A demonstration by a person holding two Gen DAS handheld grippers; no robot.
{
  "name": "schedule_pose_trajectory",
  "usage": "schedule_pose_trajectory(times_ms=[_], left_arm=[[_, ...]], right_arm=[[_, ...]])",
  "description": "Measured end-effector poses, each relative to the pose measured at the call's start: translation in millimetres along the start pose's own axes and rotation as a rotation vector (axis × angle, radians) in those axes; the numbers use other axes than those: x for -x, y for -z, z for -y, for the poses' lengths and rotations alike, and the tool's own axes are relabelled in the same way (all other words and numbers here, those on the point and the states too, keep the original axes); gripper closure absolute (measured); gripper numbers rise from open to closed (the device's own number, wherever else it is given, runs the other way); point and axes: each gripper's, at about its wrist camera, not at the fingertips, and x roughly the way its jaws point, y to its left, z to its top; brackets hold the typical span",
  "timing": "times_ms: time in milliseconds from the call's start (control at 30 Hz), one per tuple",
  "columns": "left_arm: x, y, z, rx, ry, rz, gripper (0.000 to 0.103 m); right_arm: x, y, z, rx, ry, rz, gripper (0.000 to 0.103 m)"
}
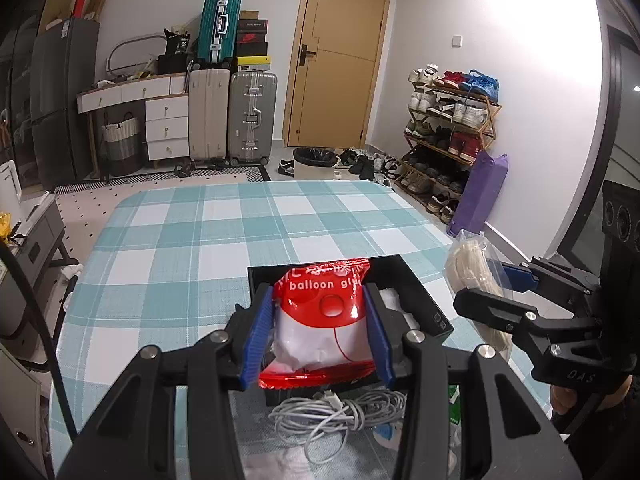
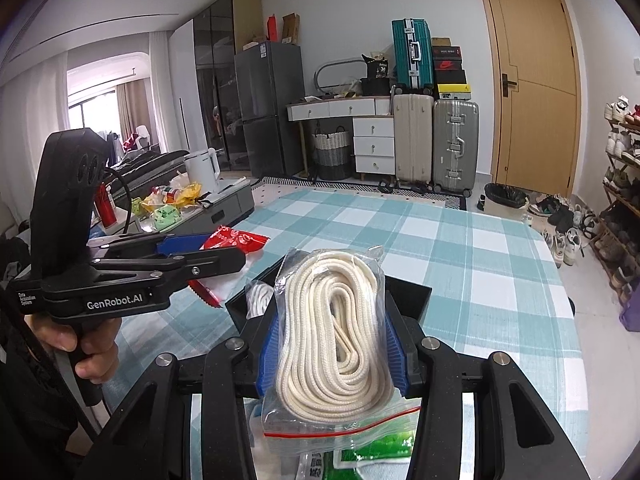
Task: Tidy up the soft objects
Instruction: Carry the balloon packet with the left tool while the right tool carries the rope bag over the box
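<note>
My left gripper (image 1: 318, 320) is shut on a red and white balloon glue packet (image 1: 324, 320) and holds it over a black tray (image 1: 420, 280) on the checked tablecloth. My right gripper (image 2: 330, 344) is shut on a clear zip bag of cream rope (image 2: 332, 332), held above the same tray (image 2: 412, 296). A white soft item (image 2: 258, 296) lies inside the tray. The right gripper with the rope bag (image 1: 472, 272) shows at the right of the left wrist view. The left gripper with the red packet (image 2: 232, 240) shows at the left of the right wrist view.
A coiled white cable (image 1: 340, 412) lies on the table in front of the tray. Green and white packets (image 2: 372, 456) lie below my right gripper. The teal checked tablecloth (image 1: 200, 240) stretches ahead. Suitcases, drawers and a shoe rack stand beyond.
</note>
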Motion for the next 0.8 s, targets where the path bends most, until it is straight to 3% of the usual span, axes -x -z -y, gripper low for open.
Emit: schedule_pose_trajectory(times_ms=[800], left_arm=[[-50.8, -7.7, -1.2, -0.025, -0.035, -0.048, 0.06]], right_arm=[[-57.9, -13.7, 13.2, 0.021, -0.006, -0.07, 0.058]])
